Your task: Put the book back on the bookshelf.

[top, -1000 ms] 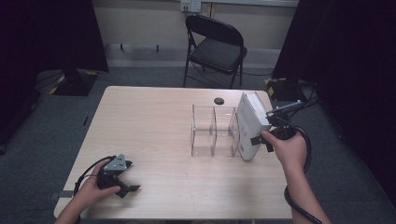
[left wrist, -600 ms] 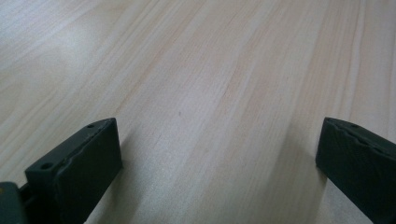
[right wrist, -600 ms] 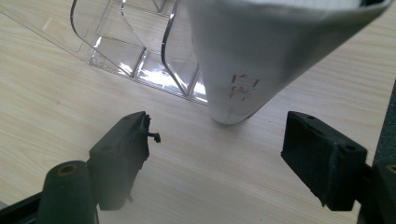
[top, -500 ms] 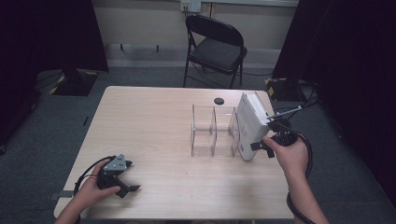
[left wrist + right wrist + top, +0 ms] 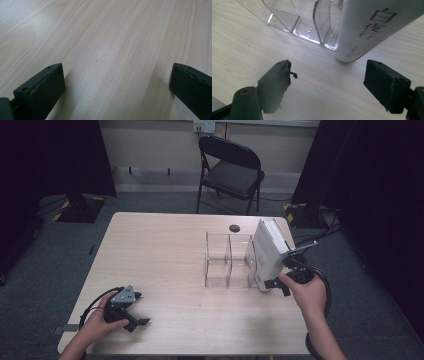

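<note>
A white book (image 5: 269, 254) stands tilted on the light wooden surface (image 5: 165, 255), leaning against the right end of a clear plastic rack (image 5: 229, 261) with upright dividers. The right tool (image 5: 283, 281) sits just beside the book's near lower corner, on its right side. In the right gripper view the book (image 5: 372, 27) rises just past the tool (image 5: 327, 82), its bottom edge on the surface slightly beyond and between the two black jaws, nearer the right-hand one; the rack (image 5: 297, 22) lies to its left. The jaws are spread wide and have just been opening, with bare wood between them and the book free of both pads. The left tool (image 5: 131, 309) rests at the near left of the surface, well apart from the book, its jaws also spread over bare wood (image 5: 117, 50).
</note>
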The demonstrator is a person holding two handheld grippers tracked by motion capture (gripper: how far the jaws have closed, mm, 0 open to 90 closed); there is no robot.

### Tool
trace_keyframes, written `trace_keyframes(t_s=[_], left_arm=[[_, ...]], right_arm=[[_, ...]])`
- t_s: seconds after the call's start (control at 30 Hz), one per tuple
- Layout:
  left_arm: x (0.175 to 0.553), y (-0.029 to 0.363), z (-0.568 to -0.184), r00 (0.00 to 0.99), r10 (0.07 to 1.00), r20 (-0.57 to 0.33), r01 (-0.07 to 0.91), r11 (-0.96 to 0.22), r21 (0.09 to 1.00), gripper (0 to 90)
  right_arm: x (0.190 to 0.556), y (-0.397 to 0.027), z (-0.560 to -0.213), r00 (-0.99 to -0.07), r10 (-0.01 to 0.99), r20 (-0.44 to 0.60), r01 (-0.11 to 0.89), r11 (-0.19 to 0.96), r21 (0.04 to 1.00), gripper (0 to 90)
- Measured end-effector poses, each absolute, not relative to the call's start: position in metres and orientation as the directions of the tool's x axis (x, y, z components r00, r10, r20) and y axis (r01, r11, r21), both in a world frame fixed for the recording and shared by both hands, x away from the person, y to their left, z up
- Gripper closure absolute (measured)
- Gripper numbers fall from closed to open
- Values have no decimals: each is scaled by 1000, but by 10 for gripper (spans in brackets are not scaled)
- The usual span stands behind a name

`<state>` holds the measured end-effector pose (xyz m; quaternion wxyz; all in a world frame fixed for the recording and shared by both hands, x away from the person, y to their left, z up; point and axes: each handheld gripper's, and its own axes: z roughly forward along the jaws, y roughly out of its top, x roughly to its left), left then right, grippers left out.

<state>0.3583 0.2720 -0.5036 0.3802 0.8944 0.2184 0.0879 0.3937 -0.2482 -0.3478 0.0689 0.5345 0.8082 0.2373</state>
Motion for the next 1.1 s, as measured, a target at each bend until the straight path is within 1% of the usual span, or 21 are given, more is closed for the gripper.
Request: trace_keyframes(t_s=[0.37,0.97,1.1], left_arm=[[358,272,-504,889,458,-12,326,-614,719,0],[358,272,-504,889,458,-13,327,-614,718,0],[358,272,-504,889,459,-13,327,-614,718,0]], right_arm=[[389,-236,-355,-464,873,149,817,357,454,183],[383,-227,-369,-486,855,179,811,365,458,167],[383,-226,-374,-503,845,183,804,380,457,168]])
